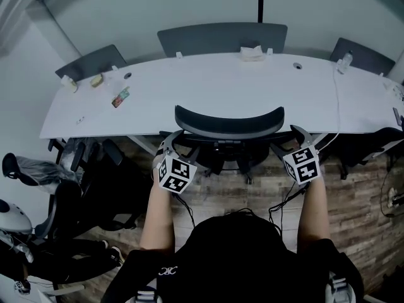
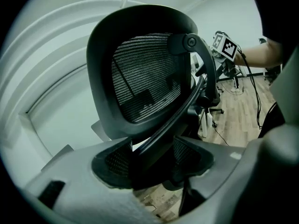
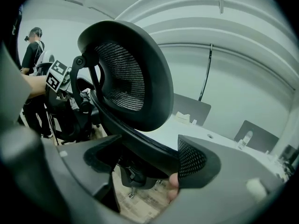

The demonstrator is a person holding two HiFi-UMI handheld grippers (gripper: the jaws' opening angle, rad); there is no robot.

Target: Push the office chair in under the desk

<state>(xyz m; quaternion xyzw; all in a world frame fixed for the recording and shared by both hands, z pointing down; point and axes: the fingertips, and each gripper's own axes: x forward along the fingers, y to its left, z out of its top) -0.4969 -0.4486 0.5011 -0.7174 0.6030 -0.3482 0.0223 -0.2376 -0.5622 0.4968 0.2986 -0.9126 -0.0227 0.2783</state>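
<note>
The black office chair stands at the near edge of the long white desk, its curved backrest top just short of the desk edge. My left gripper is at the left side of the chair back and my right gripper at the right side. In the left gripper view the mesh backrest fills the frame, and the left gripper is shut on the black frame bar. In the right gripper view the right gripper is shut on the same curved frame below the backrest.
Other black chairs crowd the floor at the left. Grey divider panels line the desk's far side. A tissue box, a bottle, small packets and a white cable lie on the desk. A person stands further off.
</note>
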